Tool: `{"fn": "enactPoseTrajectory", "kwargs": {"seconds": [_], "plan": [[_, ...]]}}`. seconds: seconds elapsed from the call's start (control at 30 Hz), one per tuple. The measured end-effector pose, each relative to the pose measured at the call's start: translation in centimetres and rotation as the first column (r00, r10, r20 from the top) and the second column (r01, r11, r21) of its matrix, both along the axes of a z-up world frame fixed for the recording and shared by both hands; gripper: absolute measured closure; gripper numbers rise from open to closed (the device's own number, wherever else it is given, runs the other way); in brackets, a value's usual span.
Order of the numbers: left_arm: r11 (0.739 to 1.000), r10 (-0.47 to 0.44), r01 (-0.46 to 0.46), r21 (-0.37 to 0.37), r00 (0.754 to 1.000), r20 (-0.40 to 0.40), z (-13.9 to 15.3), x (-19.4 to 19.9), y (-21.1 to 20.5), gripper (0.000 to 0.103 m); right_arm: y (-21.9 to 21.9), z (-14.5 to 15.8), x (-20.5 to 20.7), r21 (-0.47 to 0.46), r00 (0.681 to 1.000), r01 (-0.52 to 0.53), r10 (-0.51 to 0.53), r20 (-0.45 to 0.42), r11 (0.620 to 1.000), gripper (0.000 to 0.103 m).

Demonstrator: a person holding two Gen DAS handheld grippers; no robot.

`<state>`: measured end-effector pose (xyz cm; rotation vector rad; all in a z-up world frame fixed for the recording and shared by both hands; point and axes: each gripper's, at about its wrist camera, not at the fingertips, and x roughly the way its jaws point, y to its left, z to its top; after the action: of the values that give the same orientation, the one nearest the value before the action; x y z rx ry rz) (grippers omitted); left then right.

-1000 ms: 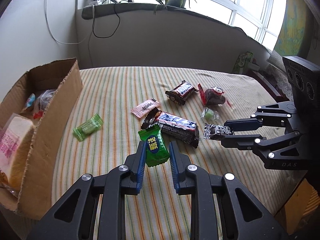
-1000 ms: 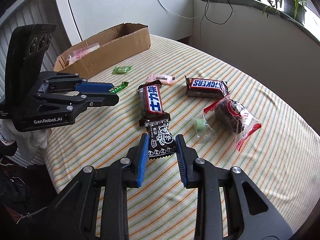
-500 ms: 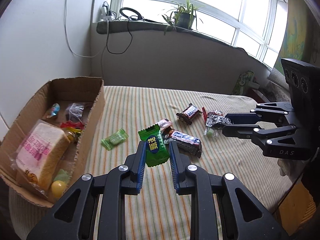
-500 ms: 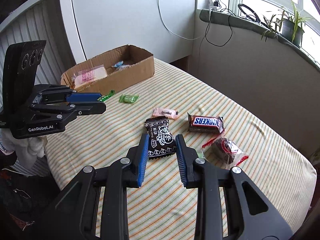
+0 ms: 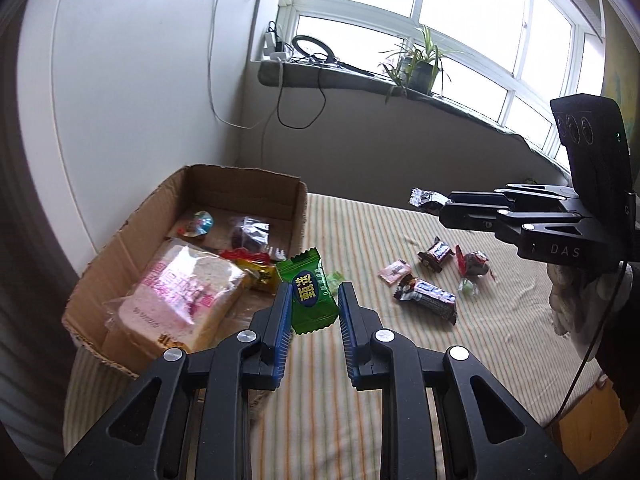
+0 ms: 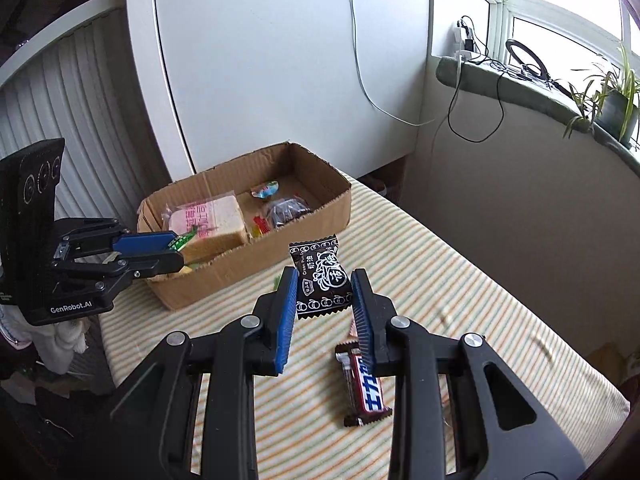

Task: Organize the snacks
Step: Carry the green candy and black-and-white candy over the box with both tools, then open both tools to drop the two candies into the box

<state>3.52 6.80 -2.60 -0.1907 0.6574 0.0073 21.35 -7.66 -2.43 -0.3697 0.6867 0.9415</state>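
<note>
My left gripper is shut on a green snack packet and holds it in the air near the right wall of the cardboard box. It also shows in the right wrist view, at the box's near end. My right gripper is shut on a black snack packet, held above the striped table, short of the box. In the left wrist view the right gripper hangs high over the table with the black packet at its tip.
The box holds a wrapped bread slice, a dark packet and small candies. On the striped tablecloth lie a long chocolate bar, a Snickers, a pink candy and a red-wrapped cake.
Both grippers have lifted their packets off the table and moved left toward the box. The box now sits much closer in both views.
</note>
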Motion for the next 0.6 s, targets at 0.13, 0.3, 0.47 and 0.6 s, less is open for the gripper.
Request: {"fn": "enactPoseTrajectory", "kwargs": {"seconds": [0.13, 0.3, 0.47, 0.6], "plan": [[0.999, 0.033, -0.033, -0.002, 0.999, -0.008, -0.4, -0.5, 1.7, 0.082, 2.5, -0.4, 0.9, 0.002, 1.000, -0.024, 0.024, -0.013, 1.000, 0.075], [0.998, 0.062, -0.062, -0.012, 0.998, -0.013, -0.7, -1.0, 3.3, 0.082, 5.7, -0.9, 1.8, -0.007, 0.999, -0.046, 0.046, -0.023, 0.999, 0.075], [0.998, 0.067, -0.068, -0.012, 0.998, -0.021, -1.1, -1.3, 4.0, 0.082, 8.2, -1.3, 2.7, -0.026, 0.998, -0.050, 0.049, -0.029, 0.998, 0.075], [0.998, 0.063, -0.063, -0.008, 0.998, -0.024, -1.2, -1.3, 4.2, 0.082, 9.8, -1.6, 3.6, -0.039, 0.998, -0.055, 0.053, -0.039, 0.998, 0.075]]}}
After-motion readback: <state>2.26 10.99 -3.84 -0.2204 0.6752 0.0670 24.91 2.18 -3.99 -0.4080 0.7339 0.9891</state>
